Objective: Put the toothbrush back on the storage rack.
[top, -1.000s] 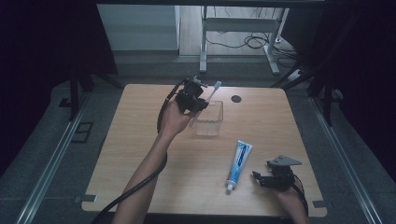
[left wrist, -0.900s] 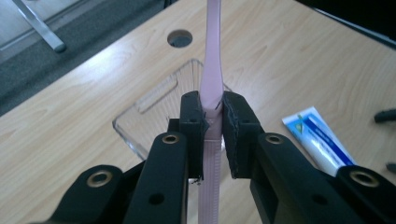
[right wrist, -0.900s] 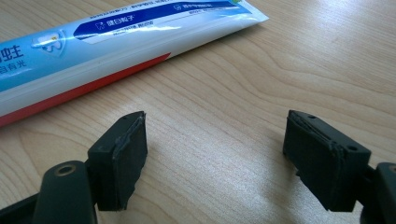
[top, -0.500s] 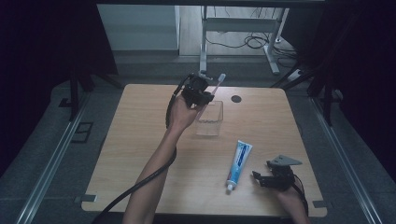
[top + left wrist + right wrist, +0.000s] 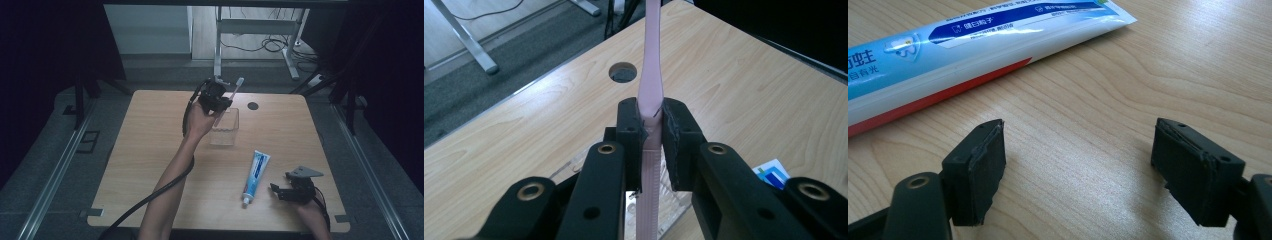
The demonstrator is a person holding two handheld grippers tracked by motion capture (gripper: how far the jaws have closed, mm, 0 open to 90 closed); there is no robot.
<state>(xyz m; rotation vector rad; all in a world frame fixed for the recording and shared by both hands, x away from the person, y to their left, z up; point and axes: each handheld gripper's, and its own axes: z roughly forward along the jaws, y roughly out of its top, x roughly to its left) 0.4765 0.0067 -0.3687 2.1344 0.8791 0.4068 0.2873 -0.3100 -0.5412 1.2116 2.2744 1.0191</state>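
Your left tongs are clamped on the pink toothbrush, held just above the far-left rim of the clear box, its long axis tilted head-up and away. Your right tongs rest open, empty, beside the toothpaste tube.

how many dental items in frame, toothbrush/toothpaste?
2. One pink toothbrush, clamped in the left gripper held above the clear box. One toothpaste tube lying flat on the table, beside the open right gripper. Nothing seems hidden.
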